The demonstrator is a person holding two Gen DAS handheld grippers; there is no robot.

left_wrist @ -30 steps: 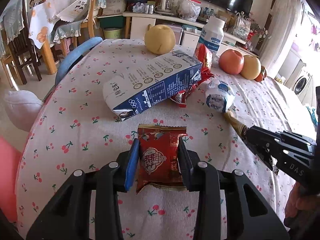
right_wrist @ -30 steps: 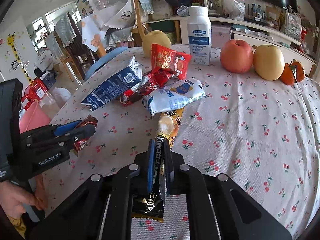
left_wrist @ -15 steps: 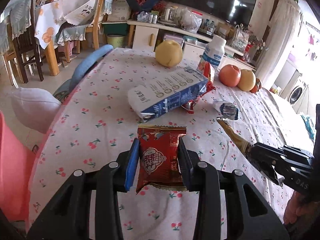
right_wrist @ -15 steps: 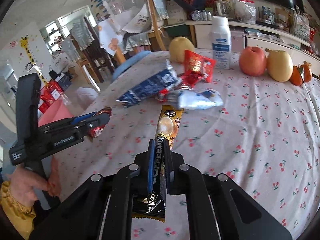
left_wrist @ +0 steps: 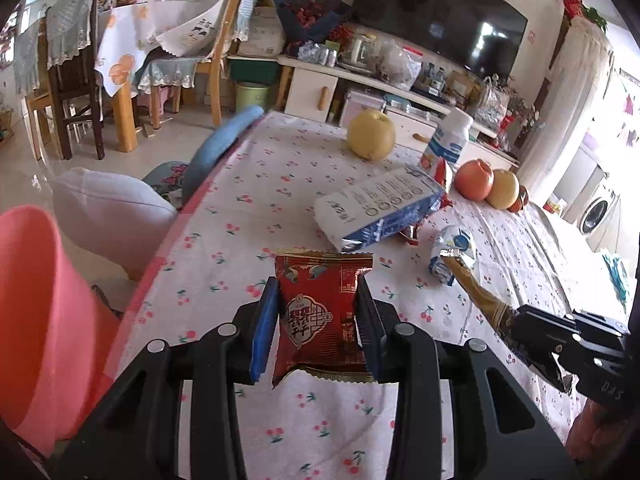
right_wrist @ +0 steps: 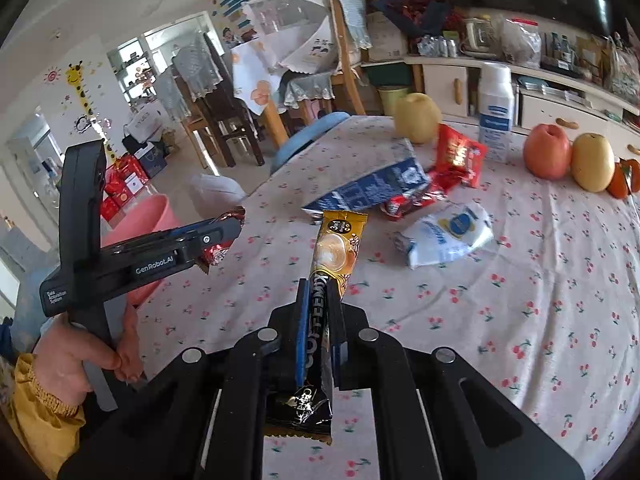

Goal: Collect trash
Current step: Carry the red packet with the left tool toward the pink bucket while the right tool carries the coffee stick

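My left gripper (left_wrist: 316, 312) is shut on a red snack packet (left_wrist: 320, 312), held above the cherry-print tablecloth (left_wrist: 248, 216). My right gripper (right_wrist: 320, 312) is shut on a long gold coffee sachet (right_wrist: 336, 252), which sticks out forward over the table. In the right wrist view the left gripper (right_wrist: 236, 224) shows at the left with the red packet (right_wrist: 218, 252) in its tip. In the left wrist view the right gripper (left_wrist: 516, 328) shows at the right with the gold sachet (left_wrist: 472, 280). A pink bin (left_wrist: 36, 304) stands beside the table's left edge.
On the table lie a blue-and-white carton (left_wrist: 380, 208), a white-blue pouch (right_wrist: 448, 236) and red wrappers (right_wrist: 456, 156). Farther back stand a white bottle (right_wrist: 496, 112), a pear (right_wrist: 416, 116), an apple (right_wrist: 546, 150) and other fruit. Chairs stand left of the table.
Both grippers have drawn back and up from the table with their packets still held. The pink bin has come into view at the left.
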